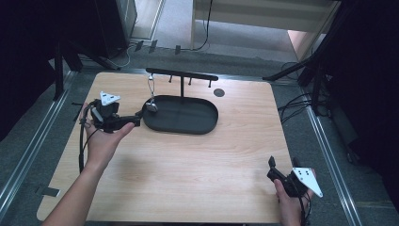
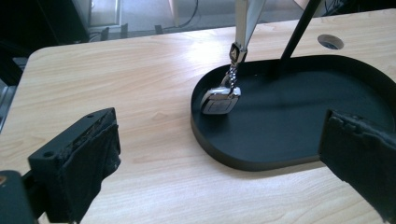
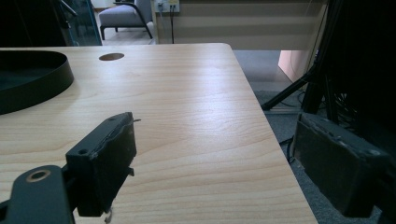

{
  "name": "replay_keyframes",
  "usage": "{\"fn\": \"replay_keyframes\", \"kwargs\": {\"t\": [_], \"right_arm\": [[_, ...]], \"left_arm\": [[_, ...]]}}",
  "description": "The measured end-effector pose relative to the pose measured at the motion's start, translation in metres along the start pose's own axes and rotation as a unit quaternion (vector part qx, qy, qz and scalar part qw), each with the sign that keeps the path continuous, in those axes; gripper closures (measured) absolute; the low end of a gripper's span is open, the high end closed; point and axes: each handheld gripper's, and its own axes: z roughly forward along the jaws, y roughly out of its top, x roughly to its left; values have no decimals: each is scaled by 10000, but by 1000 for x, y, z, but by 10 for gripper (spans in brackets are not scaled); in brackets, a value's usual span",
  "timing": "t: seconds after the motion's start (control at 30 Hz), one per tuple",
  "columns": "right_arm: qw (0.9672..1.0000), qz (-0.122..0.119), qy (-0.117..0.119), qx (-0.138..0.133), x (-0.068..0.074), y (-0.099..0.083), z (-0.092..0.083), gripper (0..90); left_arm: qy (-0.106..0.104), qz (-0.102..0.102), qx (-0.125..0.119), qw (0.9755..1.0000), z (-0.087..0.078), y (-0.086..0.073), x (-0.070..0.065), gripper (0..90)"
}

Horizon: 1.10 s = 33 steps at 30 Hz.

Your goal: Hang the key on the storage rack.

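A black oval tray (image 1: 188,117) lies at the back middle of the wooden table, with a T-shaped black stand (image 1: 181,75) rising from its far edge. A silver key fob (image 1: 151,106) hangs on a strap and chain from the bar's left end, and its lower end rests inside the tray's left side. My left gripper (image 1: 138,118) is open just left of the tray, jaws pointing at it. In the left gripper view the fob (image 2: 220,100) and the tray's rim (image 2: 243,163) lie ahead between the wide-apart jaws. My right gripper (image 1: 271,168) is open and empty near the table's front right corner.
Several short pegs hang under the stand's bar. A round cable hole (image 1: 219,92) sits right of the stand. In the right gripper view the table's right edge (image 3: 275,140) runs close by, with floor, black tripod legs (image 3: 299,88) and cables beyond it.
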Motion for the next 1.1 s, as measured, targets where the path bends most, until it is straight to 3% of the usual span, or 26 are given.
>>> {"fn": "replay_keyframes", "kwargs": {"t": [0.3, 0.5, 0.67, 1.1], "right_arm": [[10000, -25, -4, 4, 0, 0, 0, 131], [10000, -20, -3, 10, 0, 0, 0, 131], [10000, -22, -7, 18, 1, 0, 0, 131], [10000, -56, -31, 23, 2, 0, 0, 131]], "left_arm": [[7, -97, -257, 9996, -18, -33, 15, 0], [-62, -195, -592, 9980, -31, -58, 28, 0], [84, -159, -784, 9968, -40, -77, 39, 0], [298, -451, -957, 9939, -59, -124, 72, 0]]}}
